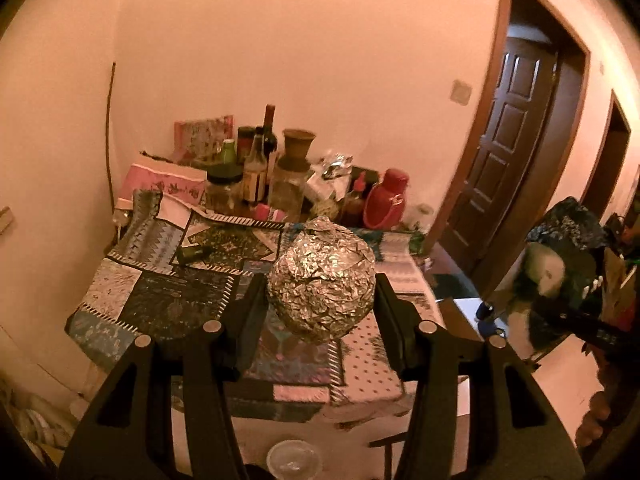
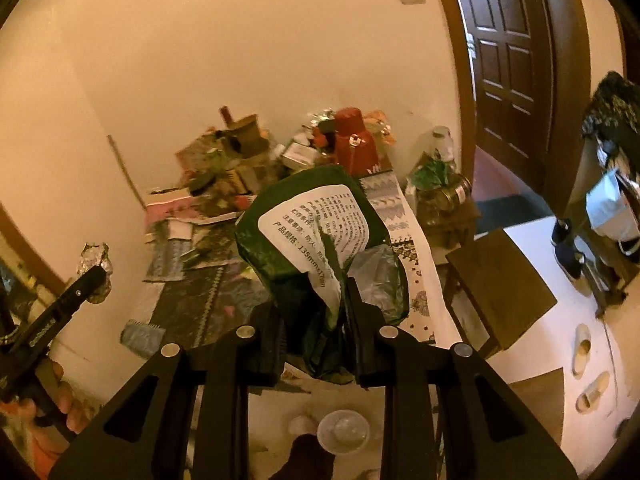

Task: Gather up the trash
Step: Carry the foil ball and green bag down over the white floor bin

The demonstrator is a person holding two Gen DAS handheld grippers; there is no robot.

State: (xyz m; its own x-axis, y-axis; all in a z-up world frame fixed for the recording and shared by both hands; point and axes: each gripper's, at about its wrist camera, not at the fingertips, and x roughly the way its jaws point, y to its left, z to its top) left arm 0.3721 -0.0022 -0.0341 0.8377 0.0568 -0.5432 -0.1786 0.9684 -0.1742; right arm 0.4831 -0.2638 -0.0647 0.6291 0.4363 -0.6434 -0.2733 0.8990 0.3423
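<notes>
My left gripper (image 1: 320, 292) is shut on a crumpled ball of aluminium foil (image 1: 322, 280) and holds it above the patterned tablecloth (image 1: 160, 280). The foil ball also shows at the left of the right wrist view (image 2: 96, 268). My right gripper (image 2: 314, 308) is shut on a dark green plastic bag (image 2: 316, 236) with a torn white printed label, held up over the table. That bag shows at the right edge of the left wrist view (image 1: 560, 268).
Bottles, jars, a clay pot and a red flask (image 1: 386, 200) crowd the table's far end against the wall. A small dark object (image 1: 194, 254) lies on the cloth. A wooden stool (image 2: 500, 284) stands right of the table. A brown door (image 2: 508, 60) is ajar.
</notes>
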